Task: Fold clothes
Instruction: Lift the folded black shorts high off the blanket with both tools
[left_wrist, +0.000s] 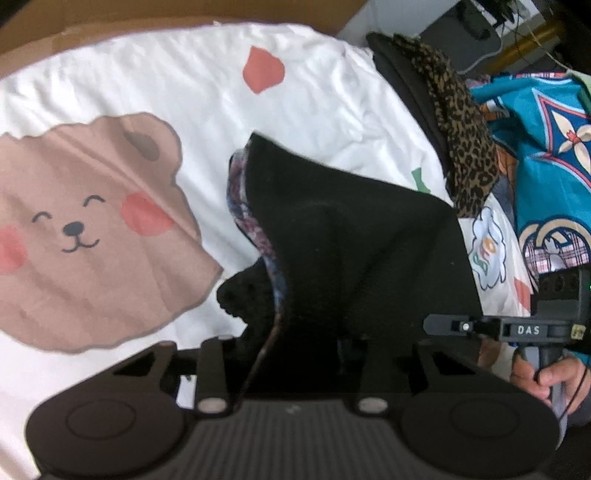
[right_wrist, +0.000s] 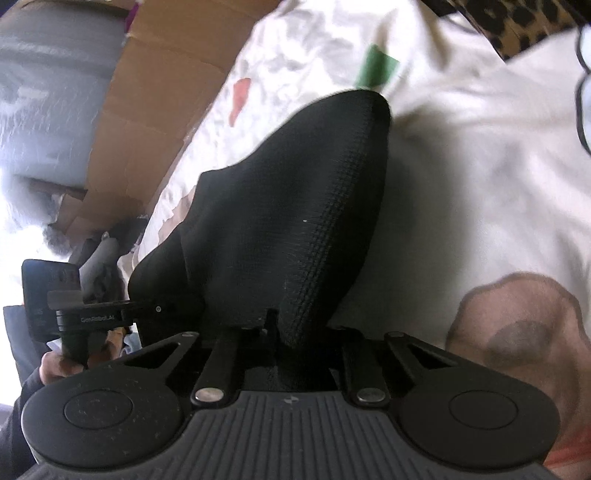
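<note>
Left wrist view: a black garment (left_wrist: 354, 236) with a patterned lining lies bunched on the white bear-print sheet (left_wrist: 184, 92), at centre. The left gripper (left_wrist: 295, 354) has cloth between its fingers, its grip hidden. At three o'clock the right gripper (left_wrist: 439, 326) pinches the garment's edge. Leopard-print clothing (left_wrist: 465, 140) is piled at one o'clock. A cardboard box wall (right_wrist: 147, 103) stands at ten o'clock in the right wrist view, contents unseen.

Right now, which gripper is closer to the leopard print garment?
Right. The right gripper sits at the black garment's edge just below the leopard print garment. The left gripper is at the black garment's opposite edge, farther from it.
</note>
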